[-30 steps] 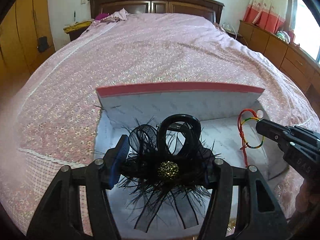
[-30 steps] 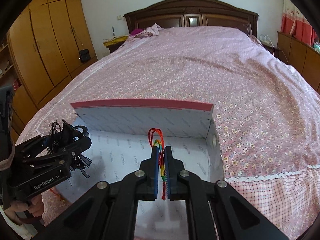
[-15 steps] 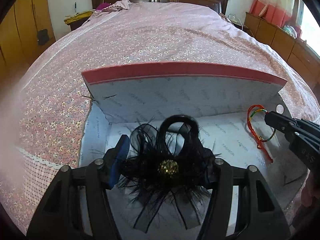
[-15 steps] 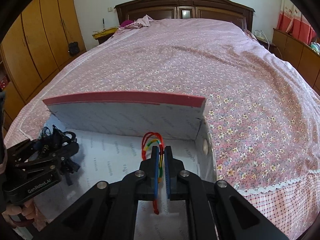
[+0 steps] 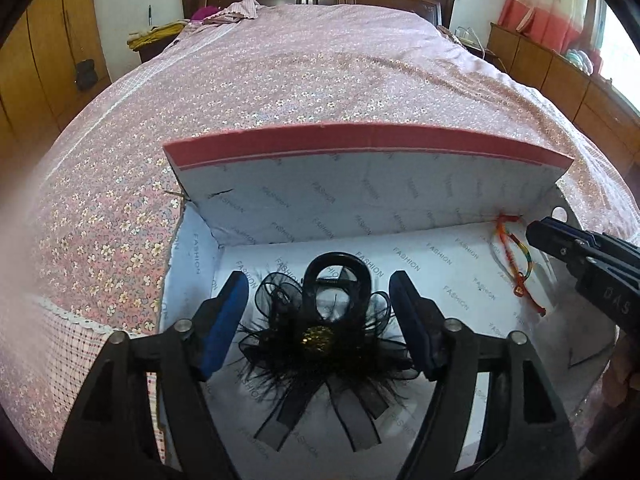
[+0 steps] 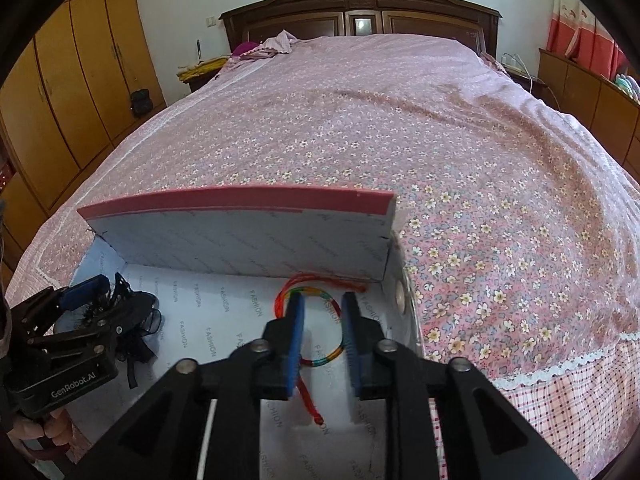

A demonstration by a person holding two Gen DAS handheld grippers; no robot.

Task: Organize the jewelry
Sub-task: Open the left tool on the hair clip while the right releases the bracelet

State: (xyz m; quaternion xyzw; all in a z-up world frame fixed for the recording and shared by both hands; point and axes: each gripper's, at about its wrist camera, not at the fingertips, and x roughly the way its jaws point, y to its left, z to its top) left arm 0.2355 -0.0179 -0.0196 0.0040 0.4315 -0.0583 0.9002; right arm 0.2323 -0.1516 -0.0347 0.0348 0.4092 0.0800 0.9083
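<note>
Setting: a bed [image 6: 400, 128] with a pink flowered cover, and an open box [image 5: 360, 200] standing on its near end, lid raised upright with a pink edge.
Box inside: white lining printed with the word FASHION.
Left gripper [image 5: 318, 312]: its blue pads are spreading apart and stand clear on either side of a black feathered hair clip [image 5: 324, 336]; neither pad presses on it.
Hair clip: lies on the box floor at the left side, a gold bead centre and ribbon tails pointing toward the camera.
Right gripper [image 6: 322, 320]: its pads are opening, with a gap between them.
Bracelet [image 6: 312, 320]: a red and rainbow cord loop lying on the box floor in the far right corner, beneath and between the right pads, not pinched.
</note>
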